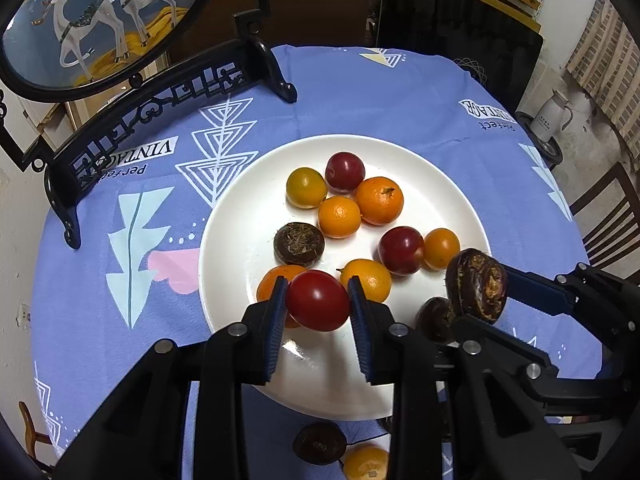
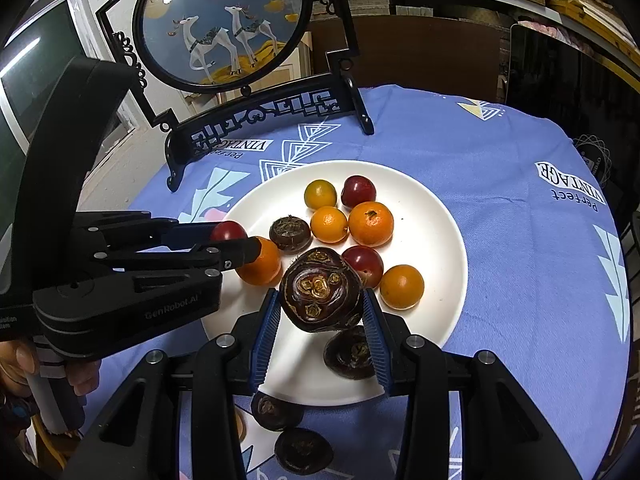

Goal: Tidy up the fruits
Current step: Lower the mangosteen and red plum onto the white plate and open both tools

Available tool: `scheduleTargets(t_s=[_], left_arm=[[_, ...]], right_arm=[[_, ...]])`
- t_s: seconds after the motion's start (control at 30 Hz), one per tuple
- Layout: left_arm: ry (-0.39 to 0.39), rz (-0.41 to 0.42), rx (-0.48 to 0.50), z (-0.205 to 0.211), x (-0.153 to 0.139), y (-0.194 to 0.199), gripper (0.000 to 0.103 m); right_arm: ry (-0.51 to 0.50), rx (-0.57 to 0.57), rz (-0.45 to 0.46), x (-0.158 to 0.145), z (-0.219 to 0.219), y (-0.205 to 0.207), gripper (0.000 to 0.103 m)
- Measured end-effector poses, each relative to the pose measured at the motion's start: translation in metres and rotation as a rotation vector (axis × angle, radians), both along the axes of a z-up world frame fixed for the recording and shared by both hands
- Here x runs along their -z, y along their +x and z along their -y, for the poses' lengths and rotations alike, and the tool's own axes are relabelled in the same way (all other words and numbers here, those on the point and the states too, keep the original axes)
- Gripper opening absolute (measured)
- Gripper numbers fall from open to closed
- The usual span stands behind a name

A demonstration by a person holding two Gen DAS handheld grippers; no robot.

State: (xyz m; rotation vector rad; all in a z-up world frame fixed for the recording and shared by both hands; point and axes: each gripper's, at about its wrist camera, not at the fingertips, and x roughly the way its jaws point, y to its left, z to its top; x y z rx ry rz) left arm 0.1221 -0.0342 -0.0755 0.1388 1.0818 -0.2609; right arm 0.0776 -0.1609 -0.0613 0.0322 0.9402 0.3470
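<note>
The plate [image 1: 240, 216] sat mid-table [image 1: 380, 92], fruits [image 1: 340, 216] clustered in it. Behind it to the left stood the framed screen [image 2: 224, 24]. Two water chestnuts [image 2: 302, 450] lay on the table before the plate's near rim.

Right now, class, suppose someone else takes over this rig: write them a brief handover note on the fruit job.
Left gripper: jaws shut on a red tomato, held over the plate's near-left edge.
Right gripper: jaws shut on a water chestnut, held above the plate's near side.
On the plate: oranges, yellow and red tomatoes, two more chestnuts.
Off the plate, on the cloth near you: two chestnuts and an orange.
Left to do: place both held pieces, then sort out the rest.
</note>
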Motion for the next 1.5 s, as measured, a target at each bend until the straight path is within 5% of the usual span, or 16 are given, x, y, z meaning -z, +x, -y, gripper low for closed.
scheduleTargets(t_s=[1.03,1.1,1.23,1.5], left_arm=[[0.03,-0.01,-0.039,-0.004,0.007,0.024,0.03],[0.04,-0.009,-0.045,-0.001,0.008,0.025,0.034],[0.054,0.003,-0.077,-0.005,0.007,0.027,0.059],[0.054,0.027,-0.079,-0.009,-0.005,0.015,0.059]], right_arm=[[-0.006,0.017,-0.01,0.007,-0.003,0.034,0.042],[-0.003,0.02,-0.013,0.009,-0.003,0.037,0.043],[-0.006,0.041,-0.002,0.009,0.001,0.041,0.055],[0.023,0.055,0.001,0.001,0.021,0.016,0.058]])
